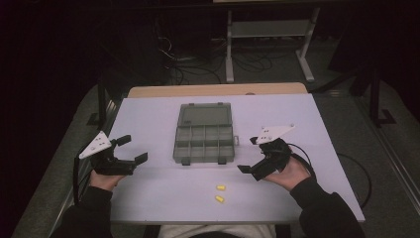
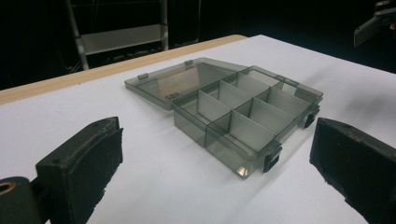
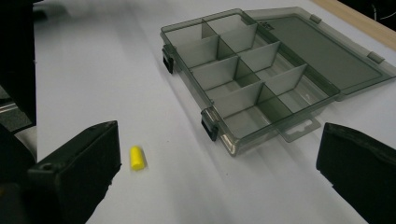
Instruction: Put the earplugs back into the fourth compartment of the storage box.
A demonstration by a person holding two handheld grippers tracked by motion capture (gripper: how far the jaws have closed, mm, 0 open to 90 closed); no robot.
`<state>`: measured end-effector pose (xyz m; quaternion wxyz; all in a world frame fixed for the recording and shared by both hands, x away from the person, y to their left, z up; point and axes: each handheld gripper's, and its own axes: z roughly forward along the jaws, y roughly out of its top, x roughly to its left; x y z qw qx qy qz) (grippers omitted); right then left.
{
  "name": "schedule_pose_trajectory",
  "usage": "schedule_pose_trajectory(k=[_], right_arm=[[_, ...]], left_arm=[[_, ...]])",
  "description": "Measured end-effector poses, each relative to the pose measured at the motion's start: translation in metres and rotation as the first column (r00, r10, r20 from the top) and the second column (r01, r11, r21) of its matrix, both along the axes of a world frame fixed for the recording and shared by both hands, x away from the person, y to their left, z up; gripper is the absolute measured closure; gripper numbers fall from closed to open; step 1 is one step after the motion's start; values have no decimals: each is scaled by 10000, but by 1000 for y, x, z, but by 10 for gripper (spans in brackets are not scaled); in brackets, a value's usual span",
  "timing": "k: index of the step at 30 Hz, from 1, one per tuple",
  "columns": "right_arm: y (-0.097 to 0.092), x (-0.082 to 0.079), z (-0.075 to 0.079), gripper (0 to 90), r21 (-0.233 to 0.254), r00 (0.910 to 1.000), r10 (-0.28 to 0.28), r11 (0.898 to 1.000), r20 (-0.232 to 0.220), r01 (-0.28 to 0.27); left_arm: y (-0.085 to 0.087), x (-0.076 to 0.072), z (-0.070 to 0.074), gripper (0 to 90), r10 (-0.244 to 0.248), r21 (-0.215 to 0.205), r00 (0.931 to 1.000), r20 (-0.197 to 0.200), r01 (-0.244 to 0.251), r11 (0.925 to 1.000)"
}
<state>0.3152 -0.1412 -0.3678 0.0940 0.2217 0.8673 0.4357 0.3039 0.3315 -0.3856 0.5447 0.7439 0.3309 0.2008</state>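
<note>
Matte white table, dark room behind. I see a smoky translucent plastic organizer box at centre, lid flat open, rectangular dividers. Two small yellow foam cylinders near the front edge. Left gripper and right gripper: jaws apart, empty.

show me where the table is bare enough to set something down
Bare: the white table left of the open smoky-grey plastic compartment box, and the strip right of it. Crowded: the near middle, where two small yellow foam plugs lie between the left gripper and right gripper.
</note>
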Motion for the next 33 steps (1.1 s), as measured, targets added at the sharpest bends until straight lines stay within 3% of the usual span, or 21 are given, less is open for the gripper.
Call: schedule_pose_trajectory(k=[20, 33], right_arm=[[33, 2, -14, 0, -882, 9951, 930, 9915, -348, -957], [59, -2, -26, 0, -1654, 9829, 1692, 9698, -728, -1792]], left_arm=[[0, 1, 0, 22, -18, 11, 10000, -39, 18, 10000], [0, 1, 0, 22, -14, -24, 10000, -37, 14, 10000]])
